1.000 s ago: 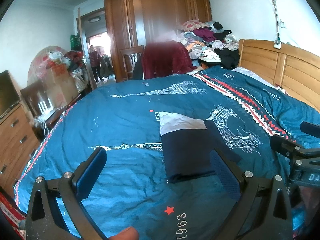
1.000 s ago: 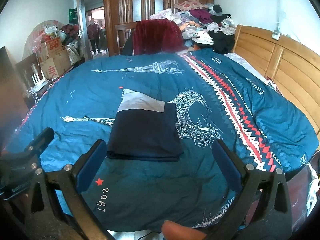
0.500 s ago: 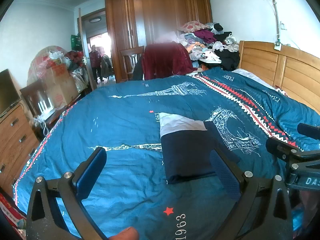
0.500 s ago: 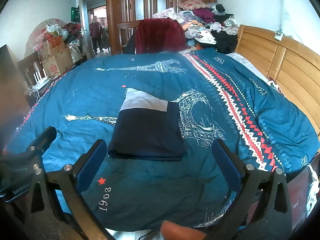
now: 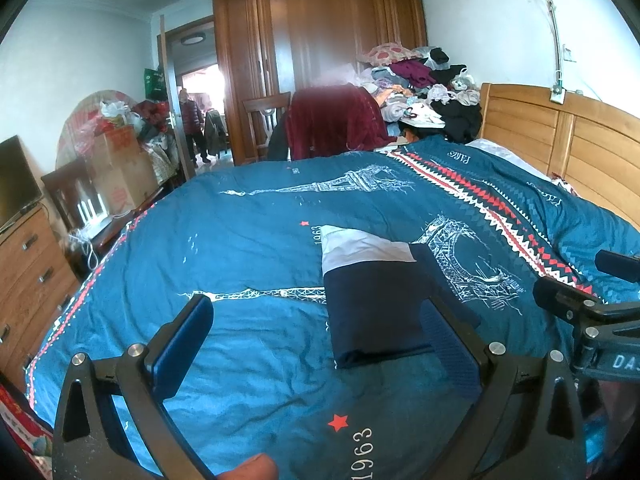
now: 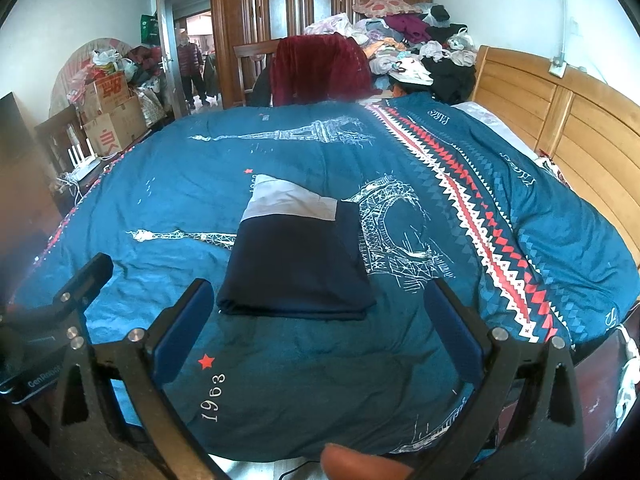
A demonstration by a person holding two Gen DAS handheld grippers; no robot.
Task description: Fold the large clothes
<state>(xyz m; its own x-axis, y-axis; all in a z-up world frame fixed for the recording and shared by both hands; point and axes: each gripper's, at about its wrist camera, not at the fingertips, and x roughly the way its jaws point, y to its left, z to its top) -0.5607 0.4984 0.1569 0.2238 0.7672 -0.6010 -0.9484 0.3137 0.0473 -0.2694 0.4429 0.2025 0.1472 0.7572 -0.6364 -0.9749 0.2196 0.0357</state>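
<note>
Folded navy garment (image 6: 296, 264) w/ pale band at its 12 o'clock end lies flat mid-bed on teal Eiffel-print duvet (image 6: 400, 152). Left tool (image 5: 316, 344) and right tool (image 6: 320, 324) both gape wide, empty, hanging over near bed edge. Only left view shows dresser (image 5: 28, 280) at 9; only right view shows duvet's 4 o'clock edge dropping off. Headboard (image 6: 568, 120) at 2; bare duvet all round garment
</note>
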